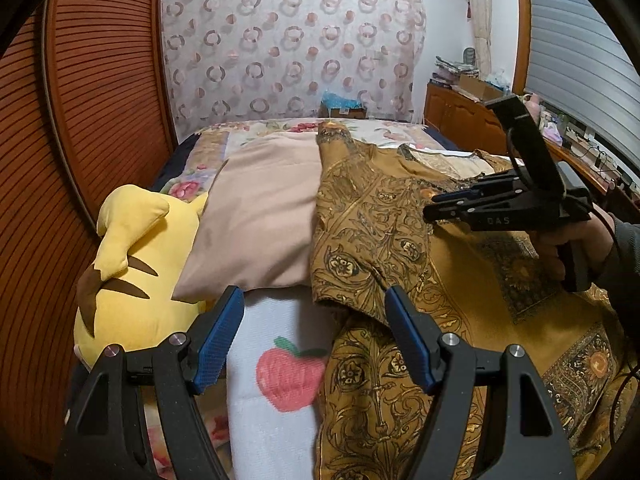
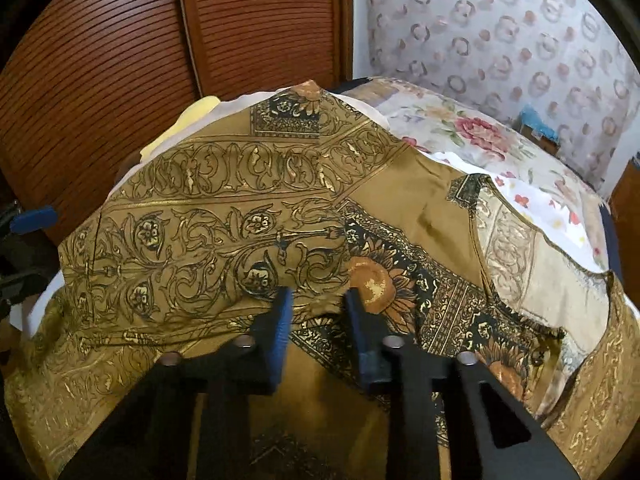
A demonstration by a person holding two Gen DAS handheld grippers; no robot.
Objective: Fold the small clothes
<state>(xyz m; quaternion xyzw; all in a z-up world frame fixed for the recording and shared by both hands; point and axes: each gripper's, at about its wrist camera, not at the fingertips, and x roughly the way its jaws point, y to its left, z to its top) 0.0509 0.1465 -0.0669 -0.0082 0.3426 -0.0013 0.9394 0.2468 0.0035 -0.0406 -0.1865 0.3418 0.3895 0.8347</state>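
Between the right gripper's [image 2: 318,304] blue pads [image 2: 282,320], a raised fold of the mustard patterned shirt [image 2: 248,216] is pinched. Left gripper [image 1: 314,304] hangs open, nothing between its jaws, above the shirt's sleeve edge. Shirt lies spread on the bed [image 1: 280,132], long axis running toward the curtain [image 1: 288,40], neckline at that far end, beside a beige pillow [image 1: 260,216].
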